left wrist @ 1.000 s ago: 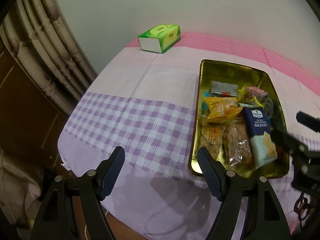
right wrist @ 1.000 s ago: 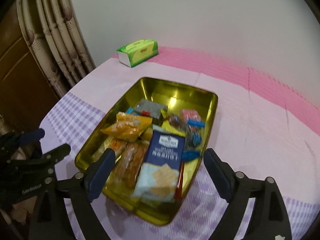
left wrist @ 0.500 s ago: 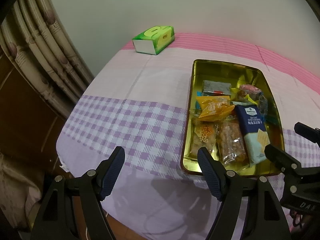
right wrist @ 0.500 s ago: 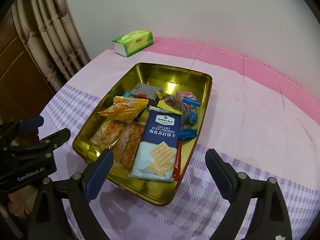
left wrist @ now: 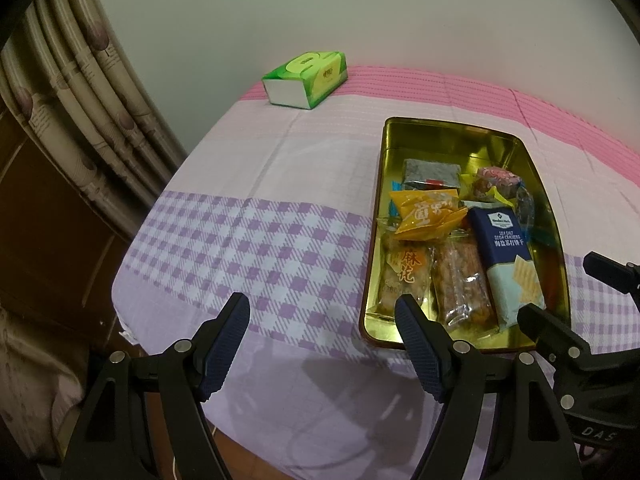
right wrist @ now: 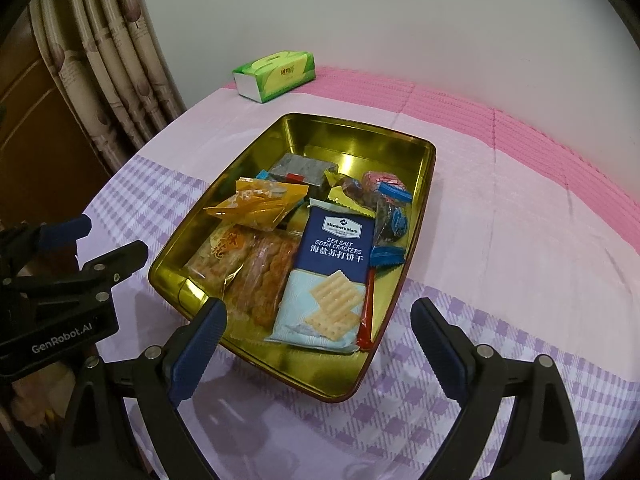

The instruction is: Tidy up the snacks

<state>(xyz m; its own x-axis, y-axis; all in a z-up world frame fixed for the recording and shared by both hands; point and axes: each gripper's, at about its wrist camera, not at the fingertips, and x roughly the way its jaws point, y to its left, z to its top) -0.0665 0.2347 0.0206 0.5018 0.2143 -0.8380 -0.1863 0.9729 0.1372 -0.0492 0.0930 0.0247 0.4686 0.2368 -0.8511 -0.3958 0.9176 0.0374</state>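
Note:
A gold metal tray sits on the checked tablecloth and holds several snack packs. A blue soda cracker pack lies at its near side, next to two clear packs of orange rice cakes. A yellow pack, a grey pack and small wrapped sweets lie further in. My left gripper is open and empty, above the cloth left of the tray. My right gripper is open and empty, above the tray's near edge.
A green tissue box stands at the far edge of the table by the wall. Curtains and a wooden panel hang at the left. The table's near edge drops off at the lower left.
Both grippers have drawn back and upward from the tray, so more of the table shows. Both stay open. The snacks have not moved.

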